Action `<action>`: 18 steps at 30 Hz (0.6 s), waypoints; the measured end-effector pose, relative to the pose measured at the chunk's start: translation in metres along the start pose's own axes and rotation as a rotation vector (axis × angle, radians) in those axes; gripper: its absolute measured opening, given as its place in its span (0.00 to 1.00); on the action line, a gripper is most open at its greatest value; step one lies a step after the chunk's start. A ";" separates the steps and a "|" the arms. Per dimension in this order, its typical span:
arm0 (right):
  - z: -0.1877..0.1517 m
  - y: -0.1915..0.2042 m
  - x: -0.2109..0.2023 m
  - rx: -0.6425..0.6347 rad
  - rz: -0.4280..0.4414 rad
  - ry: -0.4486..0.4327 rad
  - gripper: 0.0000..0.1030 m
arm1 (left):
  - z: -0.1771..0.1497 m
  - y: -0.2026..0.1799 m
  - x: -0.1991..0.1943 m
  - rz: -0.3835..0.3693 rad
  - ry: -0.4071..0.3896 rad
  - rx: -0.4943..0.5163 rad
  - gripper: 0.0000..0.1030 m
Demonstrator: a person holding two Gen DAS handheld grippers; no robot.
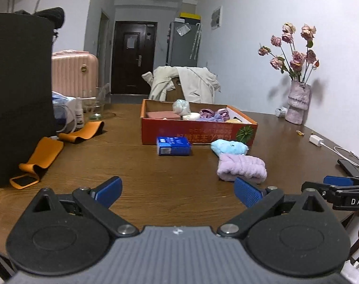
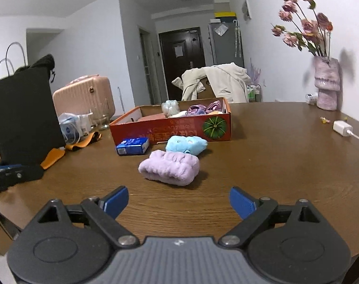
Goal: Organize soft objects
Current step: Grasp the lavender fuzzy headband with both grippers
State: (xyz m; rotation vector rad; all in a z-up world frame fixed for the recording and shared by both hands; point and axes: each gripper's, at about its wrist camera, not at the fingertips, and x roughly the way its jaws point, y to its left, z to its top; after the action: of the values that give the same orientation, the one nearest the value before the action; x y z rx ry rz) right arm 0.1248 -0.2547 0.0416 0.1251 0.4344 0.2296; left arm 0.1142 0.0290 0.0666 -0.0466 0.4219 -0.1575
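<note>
text: "DAS" | on: right hand-held gripper (image 1: 337,181) | box (image 1: 198,135) print: possibly unreadable

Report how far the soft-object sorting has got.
Done: several soft items already lie in the red box. In hand: nothing; the left gripper and right gripper are both open and empty above the table. Left: the purple headband, the light blue plush and the blue tissue pack lie on the table in front of the box.
</note>
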 end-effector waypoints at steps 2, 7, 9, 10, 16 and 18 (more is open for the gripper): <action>0.002 -0.004 0.003 0.022 0.004 -0.005 0.90 | 0.004 -0.004 0.010 -0.010 0.008 0.013 1.00; 0.009 -0.017 0.026 0.076 0.009 -0.002 0.89 | 0.008 -0.017 0.049 -0.038 0.060 0.020 1.00; 0.014 -0.023 0.041 0.093 0.024 0.019 0.88 | 0.011 -0.024 0.068 -0.058 0.077 0.022 1.00; 0.016 -0.025 0.047 0.098 0.030 0.028 0.87 | 0.013 -0.027 0.077 -0.066 0.084 0.022 1.00; 0.029 -0.035 0.098 0.132 0.070 0.087 0.61 | 0.025 -0.036 0.145 -0.133 0.155 -0.023 0.92; 0.031 -0.040 0.113 0.172 0.092 0.099 0.56 | 0.027 -0.035 0.165 -0.179 0.189 -0.055 0.79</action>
State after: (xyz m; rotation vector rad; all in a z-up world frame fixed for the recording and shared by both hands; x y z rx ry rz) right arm 0.2461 -0.2676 0.0176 0.3041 0.5472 0.2894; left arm 0.2690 -0.0320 0.0276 -0.1239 0.6114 -0.3281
